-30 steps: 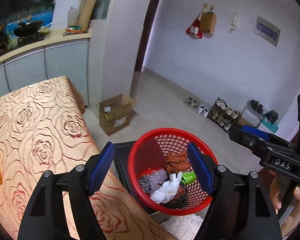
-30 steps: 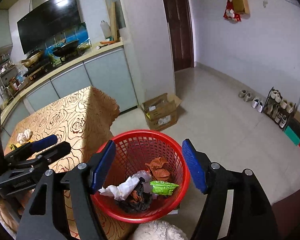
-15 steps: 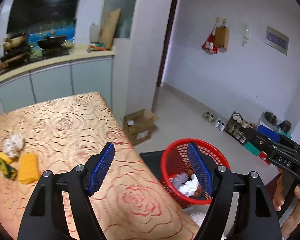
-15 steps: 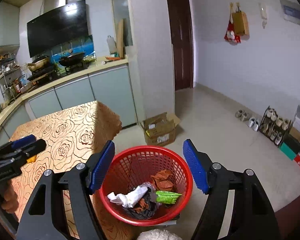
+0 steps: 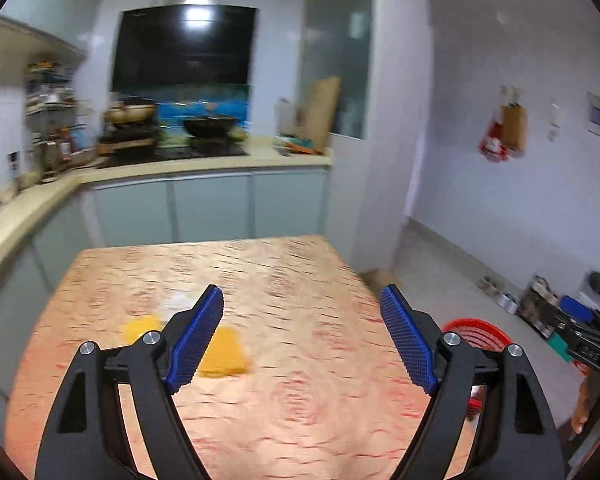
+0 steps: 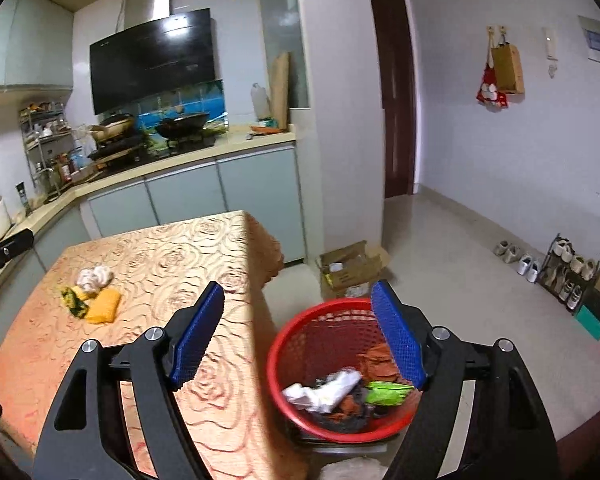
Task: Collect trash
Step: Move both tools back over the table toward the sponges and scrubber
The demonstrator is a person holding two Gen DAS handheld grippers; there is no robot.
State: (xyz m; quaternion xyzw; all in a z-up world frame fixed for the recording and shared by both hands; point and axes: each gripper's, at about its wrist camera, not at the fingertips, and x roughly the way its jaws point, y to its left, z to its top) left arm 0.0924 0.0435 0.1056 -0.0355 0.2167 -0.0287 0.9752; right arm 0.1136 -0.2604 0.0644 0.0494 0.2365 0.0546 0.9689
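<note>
Three scraps lie together on the counter (image 6: pixel 172 264): a white wad (image 6: pixel 94 277), an orange piece (image 6: pixel 104 306) and a yellow-green wrapper (image 6: pixel 72 300), all likely light and crushable; pinch each at its bulk. Left gripper (image 5: pixel 302 336) and right gripper (image 6: pixel 298 336) jaws are opening, empty. The basket (image 6: pixel 300 344) sits beside the counter.

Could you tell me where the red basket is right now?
The red basket stands on the floor just right of the table, near the cardboard box, in the right wrist view.

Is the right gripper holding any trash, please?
No, the right gripper holds nothing; its jaws are opening above the red basket and table.
</note>
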